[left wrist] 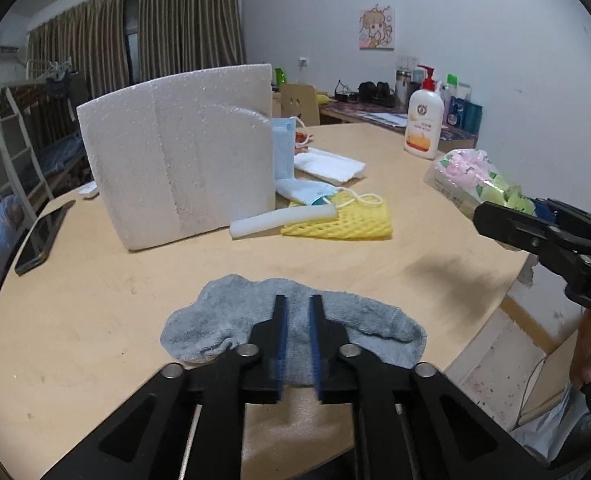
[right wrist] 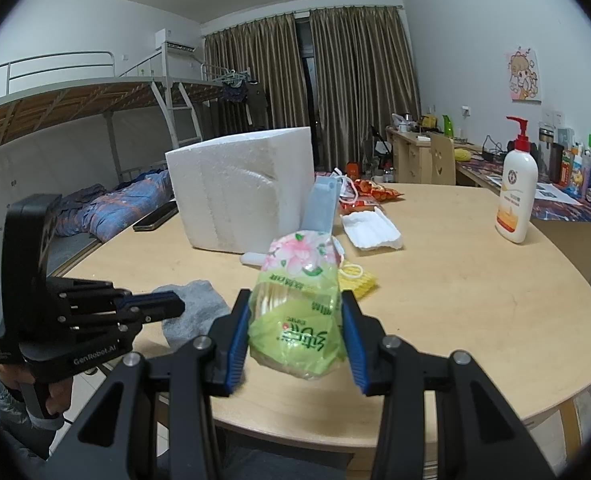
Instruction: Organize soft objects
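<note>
A grey towel cloth lies crumpled on the round wooden table near its front edge. My left gripper hangs just over it. Its jaws stand a narrow gap apart with cloth showing between them, and the pads do not press on it. Off to the right my right gripper is shut on a green and pink tissue pack and holds it above the table.
A white foam block stands mid-table. Beside it lie a white foam tube, a yellow foam net, blue face masks and white masks. A pump bottle stands far right, a phone at the left edge.
</note>
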`<act>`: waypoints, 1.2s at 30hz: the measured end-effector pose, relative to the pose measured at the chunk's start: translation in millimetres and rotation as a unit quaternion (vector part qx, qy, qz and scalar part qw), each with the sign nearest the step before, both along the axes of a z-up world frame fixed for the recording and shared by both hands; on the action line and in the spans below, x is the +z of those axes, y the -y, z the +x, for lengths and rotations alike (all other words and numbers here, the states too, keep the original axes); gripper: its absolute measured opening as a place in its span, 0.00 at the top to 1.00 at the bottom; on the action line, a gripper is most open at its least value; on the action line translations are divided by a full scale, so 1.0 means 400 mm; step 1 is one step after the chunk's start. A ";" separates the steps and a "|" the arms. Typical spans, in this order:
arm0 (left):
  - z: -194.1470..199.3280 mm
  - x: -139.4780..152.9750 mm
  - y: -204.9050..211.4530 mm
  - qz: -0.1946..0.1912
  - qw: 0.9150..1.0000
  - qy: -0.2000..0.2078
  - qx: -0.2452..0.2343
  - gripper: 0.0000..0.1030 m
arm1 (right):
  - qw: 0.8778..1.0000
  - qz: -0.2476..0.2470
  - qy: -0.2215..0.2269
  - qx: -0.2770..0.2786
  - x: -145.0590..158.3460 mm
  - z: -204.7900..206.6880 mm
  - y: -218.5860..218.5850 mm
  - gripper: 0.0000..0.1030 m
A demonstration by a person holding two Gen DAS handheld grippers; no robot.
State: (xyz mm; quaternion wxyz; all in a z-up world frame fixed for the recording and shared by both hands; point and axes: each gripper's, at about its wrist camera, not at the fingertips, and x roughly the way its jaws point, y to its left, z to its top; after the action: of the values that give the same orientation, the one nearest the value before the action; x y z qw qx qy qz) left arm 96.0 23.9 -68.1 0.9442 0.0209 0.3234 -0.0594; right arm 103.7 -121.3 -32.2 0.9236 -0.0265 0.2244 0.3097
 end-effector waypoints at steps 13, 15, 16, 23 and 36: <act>0.059 -0.063 0.012 0.009 0.999 -0.049 -0.015 0.16 | 1.000 -0.003 -0.002 0.004 0.000 0.003 -0.004 0.54; 0.068 -0.076 0.012 0.008 0.998 -0.065 -0.016 0.16 | 1.000 -0.003 -0.003 0.004 -0.002 0.004 -0.003 0.54; 0.068 -0.078 0.013 0.009 0.998 -0.062 -0.016 0.16 | 1.000 -0.004 -0.003 0.003 -0.003 0.005 -0.003 0.54; 0.066 -0.075 0.022 0.011 0.997 -0.069 -0.023 0.30 | 1.000 -0.003 -0.006 0.003 -0.007 0.005 -0.003 0.54; 0.050 -0.061 0.025 0.010 0.998 -0.054 -0.020 0.89 | 1.000 -0.001 -0.003 0.000 -0.006 0.003 0.002 0.54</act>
State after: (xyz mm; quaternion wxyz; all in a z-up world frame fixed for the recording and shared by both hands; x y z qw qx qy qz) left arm 115.9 14.1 -92.4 0.9237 0.0341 0.3738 -0.0764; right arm 104.8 -122.2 -34.4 0.9228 -0.0261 0.2278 0.3097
